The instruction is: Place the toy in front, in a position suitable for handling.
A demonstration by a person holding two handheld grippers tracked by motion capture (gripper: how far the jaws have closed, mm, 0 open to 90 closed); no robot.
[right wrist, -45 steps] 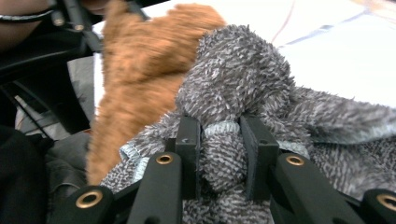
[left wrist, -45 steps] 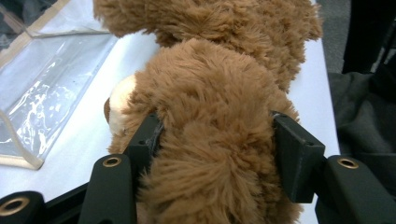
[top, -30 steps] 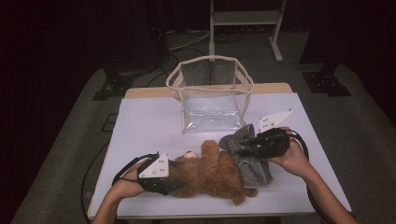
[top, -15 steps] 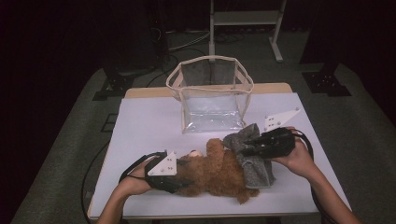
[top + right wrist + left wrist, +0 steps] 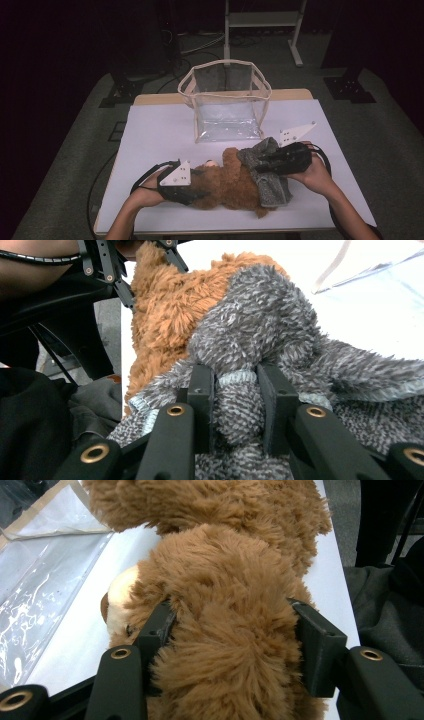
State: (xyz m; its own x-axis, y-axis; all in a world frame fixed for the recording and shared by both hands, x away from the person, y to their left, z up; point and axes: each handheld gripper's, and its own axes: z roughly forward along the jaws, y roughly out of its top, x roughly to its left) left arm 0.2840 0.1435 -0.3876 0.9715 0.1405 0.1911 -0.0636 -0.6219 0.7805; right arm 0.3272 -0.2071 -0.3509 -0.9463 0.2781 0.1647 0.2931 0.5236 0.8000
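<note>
A brown teddy bear (image 5: 227,182) lies on its side near the table's front edge, with a grey fuzzy garment (image 5: 267,175) over its right end. My left gripper (image 5: 197,187) is shut on the bear's head (image 5: 225,645), one jaw on each side of the fur. My right gripper (image 5: 260,162) is shut on a fold of the grey garment (image 5: 235,390). In the right gripper view the brown bear (image 5: 170,305) shows behind the grey garment, and the left gripper's frame is at the top left.
A clear plastic bag (image 5: 226,102) with a beige rim stands open at the middle of the white table (image 5: 155,130), just behind the bear. Dark floor and a metal stand (image 5: 262,22) lie beyond the table.
The left gripper and the bear have shifted a little to the right. The right gripper has kept its hold on the garment and pulled it slightly further over the bear.
</note>
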